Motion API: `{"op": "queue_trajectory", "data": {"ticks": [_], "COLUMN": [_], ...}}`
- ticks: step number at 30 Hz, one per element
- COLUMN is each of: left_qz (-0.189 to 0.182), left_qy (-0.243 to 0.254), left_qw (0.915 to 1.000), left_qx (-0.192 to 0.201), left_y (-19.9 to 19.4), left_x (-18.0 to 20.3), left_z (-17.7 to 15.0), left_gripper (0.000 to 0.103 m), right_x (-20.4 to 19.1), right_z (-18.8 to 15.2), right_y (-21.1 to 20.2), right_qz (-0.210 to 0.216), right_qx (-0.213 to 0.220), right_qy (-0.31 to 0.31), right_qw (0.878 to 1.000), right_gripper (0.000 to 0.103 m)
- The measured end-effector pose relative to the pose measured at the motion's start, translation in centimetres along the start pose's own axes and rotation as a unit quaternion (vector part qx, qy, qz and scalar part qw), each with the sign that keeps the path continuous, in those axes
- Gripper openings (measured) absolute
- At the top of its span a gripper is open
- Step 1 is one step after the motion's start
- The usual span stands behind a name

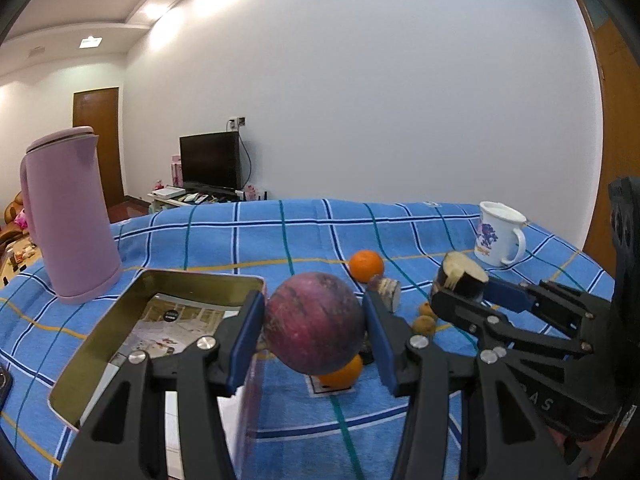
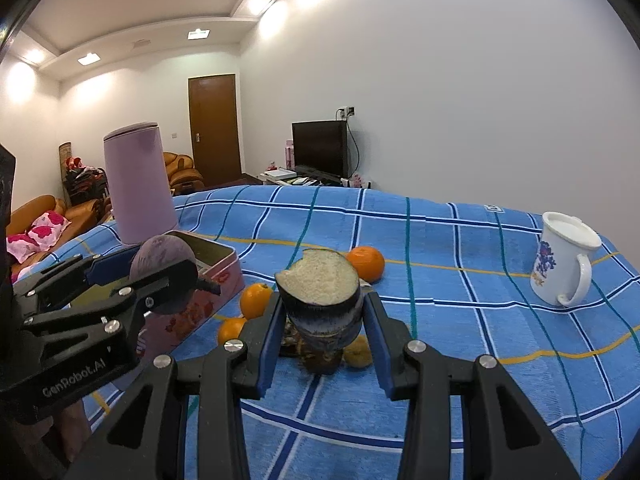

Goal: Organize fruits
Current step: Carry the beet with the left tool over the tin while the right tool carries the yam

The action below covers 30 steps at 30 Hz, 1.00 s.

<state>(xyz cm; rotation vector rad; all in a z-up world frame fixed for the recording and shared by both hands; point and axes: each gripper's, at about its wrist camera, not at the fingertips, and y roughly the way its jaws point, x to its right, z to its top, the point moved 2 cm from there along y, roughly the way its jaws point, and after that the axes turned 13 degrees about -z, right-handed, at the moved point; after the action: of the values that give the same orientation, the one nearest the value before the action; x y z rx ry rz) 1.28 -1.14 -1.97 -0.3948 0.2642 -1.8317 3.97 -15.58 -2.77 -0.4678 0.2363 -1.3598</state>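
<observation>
the left gripper [image 1: 314, 330] is seen clamped on a round, dull red-purple fruit [image 1: 314, 322] with darker streaks and a scuffed skin; the fruit is held clear of the cloth [image 1: 280, 236], just beside the near right corner of an open tin [image 1: 100, 320]. the right gripper [image 2: 322, 332] is closed on a stub of cane [image 2: 322, 300], dark purple-black on the outside, with a pale, grainy cut face turned upward and a small notch at its left rim; it is held upright above the cloth. below the cane a brown cut piece [image 2: 324, 356] and a small yellowish fruit [image 2: 358, 350] are seen lying on the cloth, touching or nearly so. two oranges [image 2: 256, 300] are found just beside the tin's pink side wall, one nearer than the other. another cut piece [image 1: 388, 290] with a pale end is shown in the left view past the red fruit. a third orange [image 2: 366, 262] rests farther back, near the middle of the cloth. the tin's gold inside is lined with a printed sheet [image 1: 176, 320]. a lilac jug [image 1: 68, 216] stands behind the tin toward the far left edge. a white mug [image 2: 564, 258] with a blue print is set well apart near the far right edge.
</observation>
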Motion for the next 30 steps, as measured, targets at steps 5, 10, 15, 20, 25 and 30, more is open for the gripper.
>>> {"op": "queue_trajectory", "data": {"ticks": [5,10,15,20,25,30], "left_qz": [0.009,0.015,0.02,0.024,0.026,0.03], "left_qy": [-0.007,-0.012,-0.014,-0.017,-0.019,-0.016], "left_qw": [0.9999,0.9998,0.9997,0.9995,0.9995,0.9994], "left_qx": [-0.002,-0.003,-0.004,-0.006,-0.006,-0.004], "left_y": [-0.1,-0.4,-0.5,-0.5,-0.6,-0.9], "left_x": [-0.9,-1.7,-2.3,-2.7,-3.1,-3.3], "left_z": [0.1,0.0,-0.1,-0.1,-0.1,0.0], "left_gripper": [0.052,0.052,0.052,0.052,0.052,0.052], "right_x": [-0.7,-1.7,-2.7,-3.3,-3.8,-3.9], "right_z": [0.3,0.6,0.7,0.7,0.8,1.0], "right_y": [0.1,0.1,0.3,0.5,0.5,0.4], "right_qz": [0.004,0.011,0.016,0.021,0.024,0.027], "right_qx": [0.002,0.001,0.001,-0.001,-0.001,0.001], "right_qy": [-0.005,-0.01,-0.015,-0.02,-0.024,-0.024], "right_qw": [1.0,1.0,1.0,1.0,0.999,0.999], "right_gripper": [0.041,0.041,0.041,0.042,0.042,0.042]}}
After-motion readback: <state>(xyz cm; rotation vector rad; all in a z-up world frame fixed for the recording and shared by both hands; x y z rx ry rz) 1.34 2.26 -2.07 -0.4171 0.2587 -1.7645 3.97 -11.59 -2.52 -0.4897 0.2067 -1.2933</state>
